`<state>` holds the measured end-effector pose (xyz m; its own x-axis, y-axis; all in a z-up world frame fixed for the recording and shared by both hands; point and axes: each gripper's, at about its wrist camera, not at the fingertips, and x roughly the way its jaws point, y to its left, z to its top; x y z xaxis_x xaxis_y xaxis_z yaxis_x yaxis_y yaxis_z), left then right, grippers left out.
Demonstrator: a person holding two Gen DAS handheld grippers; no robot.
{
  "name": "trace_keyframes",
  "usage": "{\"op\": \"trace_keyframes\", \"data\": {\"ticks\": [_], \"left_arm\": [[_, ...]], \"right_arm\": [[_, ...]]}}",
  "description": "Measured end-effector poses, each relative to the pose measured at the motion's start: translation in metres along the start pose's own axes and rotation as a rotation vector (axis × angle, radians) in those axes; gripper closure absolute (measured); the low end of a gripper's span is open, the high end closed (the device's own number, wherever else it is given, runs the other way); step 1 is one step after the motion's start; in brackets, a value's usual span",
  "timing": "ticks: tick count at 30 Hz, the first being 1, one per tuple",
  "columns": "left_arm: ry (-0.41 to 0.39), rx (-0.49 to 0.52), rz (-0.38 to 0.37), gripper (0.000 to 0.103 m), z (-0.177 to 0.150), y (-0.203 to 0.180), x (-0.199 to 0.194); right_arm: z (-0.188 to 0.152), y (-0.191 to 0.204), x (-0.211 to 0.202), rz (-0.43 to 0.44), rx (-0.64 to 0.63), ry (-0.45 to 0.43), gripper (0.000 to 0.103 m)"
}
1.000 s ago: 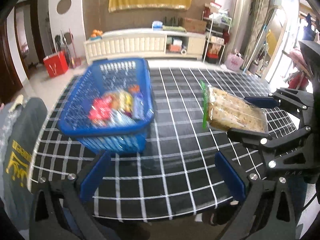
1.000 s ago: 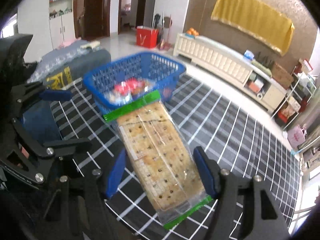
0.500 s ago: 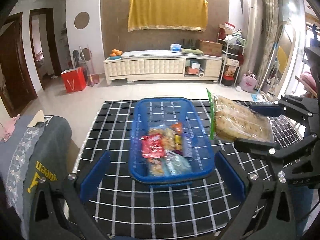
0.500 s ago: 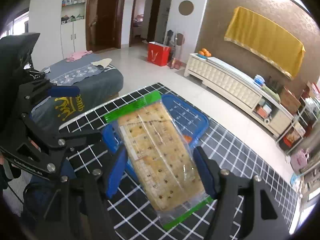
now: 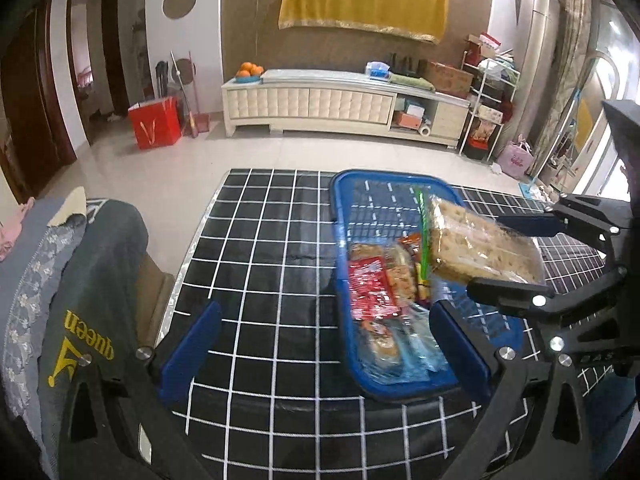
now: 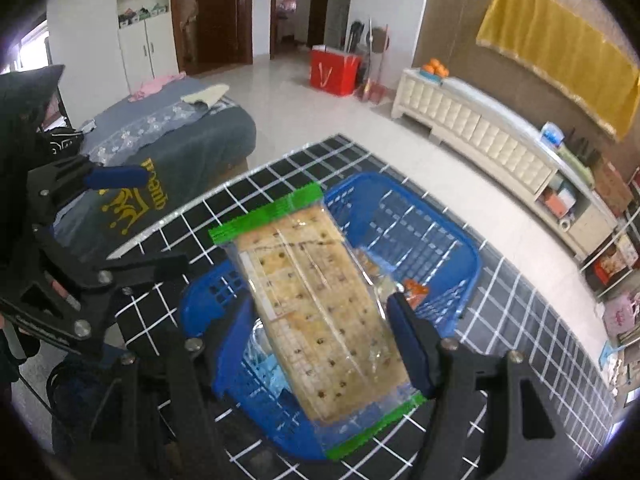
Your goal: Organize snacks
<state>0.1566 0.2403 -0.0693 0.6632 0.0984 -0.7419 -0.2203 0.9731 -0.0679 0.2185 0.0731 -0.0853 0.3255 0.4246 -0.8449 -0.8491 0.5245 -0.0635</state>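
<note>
The right hand-held gripper (image 6: 320, 322) pinches a clear pack of crackers (image 6: 316, 312) with green end strips, its blue pads pressing on the pack's two long edges. The pack is in the air above the blue basket (image 6: 452, 240), its far green end over the basket's left rim and its near end over the near rim. In the left wrist view the same pack (image 5: 480, 248) hangs over the right half of the basket (image 5: 340, 240), tilted, with its green strip toward the left.

The left hand-held gripper (image 5: 324, 348) is spread wide with nothing between its pads; its left pad is over the bare checked cloth, its right pad over the basket's near right corner. It does not touch the basket as far as the pictures show.

The basket stands on the surface (image 5: 260, 240), which is covered with a black cloth with white grid lines. Inside the basket lie several snack packs: a red packet (image 5: 368, 288) near the left wall, a pale printed packet just right of it, and clear bluish packets (image 5: 404, 344) at the near end. The far part of the basket floor is bare.

Left of the surface a grey cloth with yellow lettering (image 5: 80, 340) is draped over a seat. Far off, a white cabinet (image 5: 320, 104) stands against the wall under a yellow cloth (image 5: 360, 0).
</note>
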Motion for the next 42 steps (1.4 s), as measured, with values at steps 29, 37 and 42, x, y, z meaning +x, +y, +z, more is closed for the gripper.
{"op": "trace_keyframes", "data": {"ticks": [29,37,42], "left_arm": [[0.037,0.008,-0.043,0.0,-0.002,-0.005,0.002],[-0.078,0.039,-0.098,0.0,-0.012,-0.046,-0.065],[-0.162,0.05,-0.127,0.0,-0.02,-0.074,-0.109]], "right_arm": [[-0.024,-0.006,-0.02,-0.059,0.143,0.085,0.035],[-0.063,-0.002,-0.105,-0.154,0.257,-0.058,0.035],[-0.09,-0.005,-0.16,-0.229,0.359,-0.172,0.018]]}}
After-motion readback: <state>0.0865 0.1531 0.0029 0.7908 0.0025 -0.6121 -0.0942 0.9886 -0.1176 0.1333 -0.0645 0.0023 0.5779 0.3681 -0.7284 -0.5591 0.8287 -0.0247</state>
